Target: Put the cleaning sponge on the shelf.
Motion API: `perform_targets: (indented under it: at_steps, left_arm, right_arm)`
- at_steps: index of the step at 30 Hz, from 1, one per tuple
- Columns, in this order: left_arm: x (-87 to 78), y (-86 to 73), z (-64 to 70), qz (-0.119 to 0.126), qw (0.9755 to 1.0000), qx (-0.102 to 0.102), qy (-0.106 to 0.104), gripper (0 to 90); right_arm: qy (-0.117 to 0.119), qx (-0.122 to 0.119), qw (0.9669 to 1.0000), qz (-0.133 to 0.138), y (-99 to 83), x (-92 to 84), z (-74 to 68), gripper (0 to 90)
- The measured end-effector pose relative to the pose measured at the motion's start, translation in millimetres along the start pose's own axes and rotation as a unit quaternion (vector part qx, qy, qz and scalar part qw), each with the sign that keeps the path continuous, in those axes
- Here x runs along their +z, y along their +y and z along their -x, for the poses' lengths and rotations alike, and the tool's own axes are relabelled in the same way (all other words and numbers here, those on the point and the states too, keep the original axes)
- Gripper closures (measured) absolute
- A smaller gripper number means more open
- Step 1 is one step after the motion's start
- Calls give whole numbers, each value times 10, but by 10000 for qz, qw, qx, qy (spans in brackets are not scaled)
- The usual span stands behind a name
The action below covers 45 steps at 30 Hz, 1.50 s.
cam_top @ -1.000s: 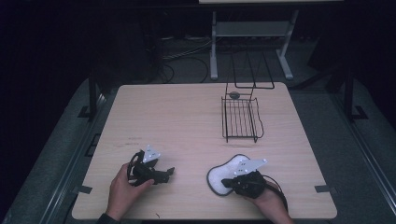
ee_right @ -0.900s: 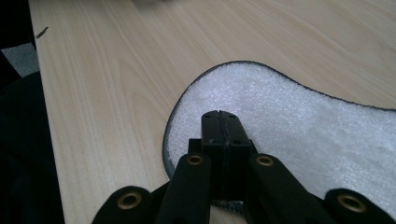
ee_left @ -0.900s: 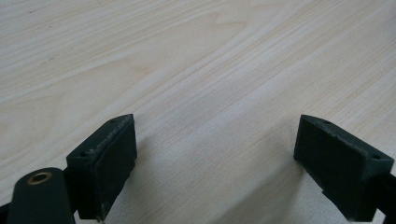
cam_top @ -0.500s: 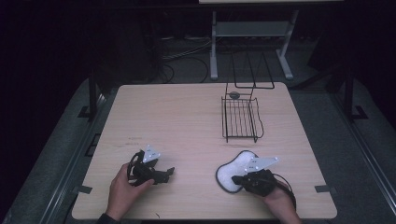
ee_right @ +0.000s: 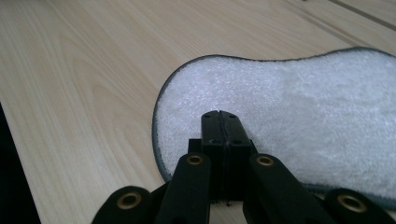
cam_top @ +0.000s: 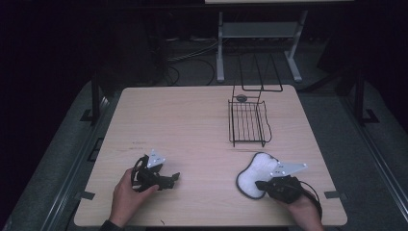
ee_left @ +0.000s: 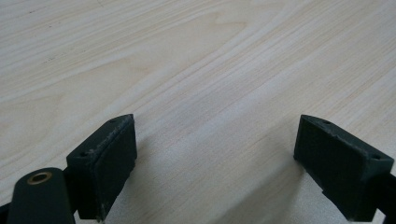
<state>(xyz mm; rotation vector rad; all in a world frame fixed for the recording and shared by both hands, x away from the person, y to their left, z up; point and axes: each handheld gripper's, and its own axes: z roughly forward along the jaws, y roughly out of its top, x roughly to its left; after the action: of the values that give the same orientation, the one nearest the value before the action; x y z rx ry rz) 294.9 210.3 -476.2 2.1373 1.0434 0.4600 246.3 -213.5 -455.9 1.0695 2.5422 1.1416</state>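
A white fluffy pad (cam_top: 256, 169) with a dark rim lies flat on the wooden table (cam_top: 183, 120) at the front right. My right gripper (cam_top: 258, 184) is shut, its jaws pressed together with nothing between them. In the right gripper view its tips (ee_right: 219, 116) rest on top of the pad (ee_right: 303, 102) near its rounded end. At the front left, my left gripper (cam_top: 172, 178) lies low on the table, jaws pointing right. In the left gripper view it (ee_left: 215, 158) stands wide open over bare wood.
A black wire basket (cam_top: 248, 122) with a raised wire handle stands at the back right of the table. A small dark round object (cam_top: 241, 98) sits just behind it. A metal stand (cam_top: 260, 29) is on the floor beyond the table.
My right gripper has moved to the right along the table's front, and the white pad has slid right with it. The left gripper has stayed where it was.
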Motion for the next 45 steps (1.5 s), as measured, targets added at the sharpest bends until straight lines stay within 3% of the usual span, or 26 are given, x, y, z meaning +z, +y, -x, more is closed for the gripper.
perform_targets:
  at_steps: [17,36,45]
  left_arm:
    - [0,0,0,3,10000,-3,-1,123]
    - [0,0,0,-1,10000,-1,1,123]
    - [0,0,0,-3,10000,-1,-1,123]
  right_arm:
    - [-538,475,9974,53,-274,-338,289,893]
    - [-1286,970,9869,35,-517,-683,733,889]
    - [-1307,1078,9855,56,-532,-729,829,853]
